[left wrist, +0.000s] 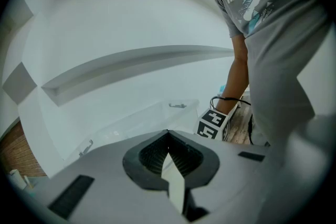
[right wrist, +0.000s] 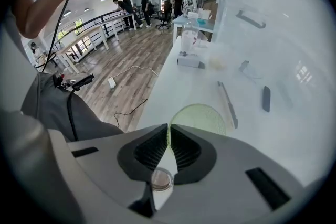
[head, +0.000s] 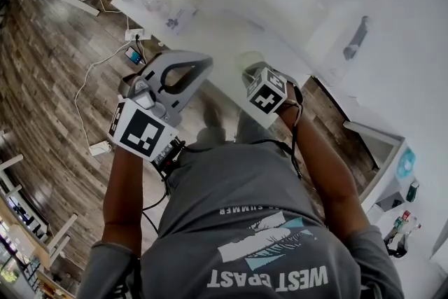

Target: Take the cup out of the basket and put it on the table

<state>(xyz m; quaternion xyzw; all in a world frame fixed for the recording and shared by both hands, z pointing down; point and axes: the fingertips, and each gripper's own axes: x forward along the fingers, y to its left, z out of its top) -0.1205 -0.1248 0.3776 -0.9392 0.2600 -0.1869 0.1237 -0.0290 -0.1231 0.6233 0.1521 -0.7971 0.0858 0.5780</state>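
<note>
In the right gripper view the right gripper (right wrist: 168, 126) pointed steeply down, its jaws pinched almost together on the near rim of a pale green, see-through plastic cup (right wrist: 202, 119). The cup hung upright from that grip, mouth up, its long axis running straight down toward the broad white table (right wrist: 210, 81). It was close to the table's edge, with the brown wooden floor (right wrist: 121, 71) off to one side. Whether its base touched the tabletop I could not tell, as the gripper's own body hid it. A slim black remote control (right wrist: 266, 98) lay well apart, further in.

In the left gripper view the left gripper (left wrist: 168, 132) had its jaws together on nothing. Just ahead of it sat the clear plastic basket (left wrist: 131, 126) with small handles on its rim, and no cup showed inside. The right gripper's marker cube stood beside the basket, outside it.

In the head view both grippers were at the near edge of the table, the right one directly above the cup and the left one off to its side. To my eye the cup was already out of the basket. What mattered next was the drop straight below it: the right hand alone carried the cup, so it would need lowering along that upright axis until the base sat flat, and only then should the jaws part
</note>
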